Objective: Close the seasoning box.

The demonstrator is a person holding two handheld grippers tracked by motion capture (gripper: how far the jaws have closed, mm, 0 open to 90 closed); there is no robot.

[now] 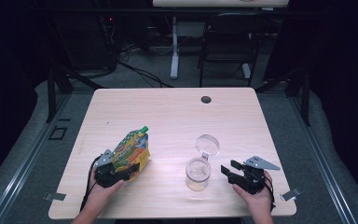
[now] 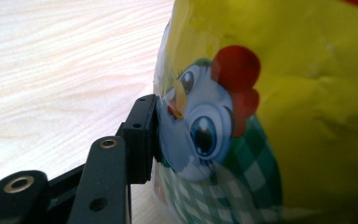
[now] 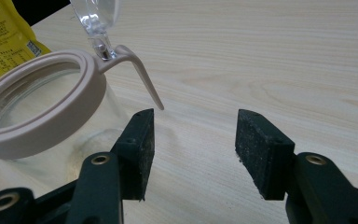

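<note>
Left gripper [image 1: 121, 173] at the near-left part of the wooden table [image 1: 168, 112], jaws clamped on the lower end of a spouted snack pouch [image 1: 131, 150]; in the left gripper view one black pad [image 2: 142, 137] presses flat against the pouch side, the other pad hidden behind it. Pouch leans tilted, green cap up and away from the person, well left of the glass jar [image 1: 198, 173].

Print: cartoon chick with red comb and big blue eyes, green-and-white check below, yellow ground. Small text on the back panel, too small to read.

Right gripper [image 1: 229, 170] just right of the jar, jaws apart, nothing between them. Jar clear, beige rim ring, hinged clear lid [image 1: 207, 145] swung open behind it.
</note>
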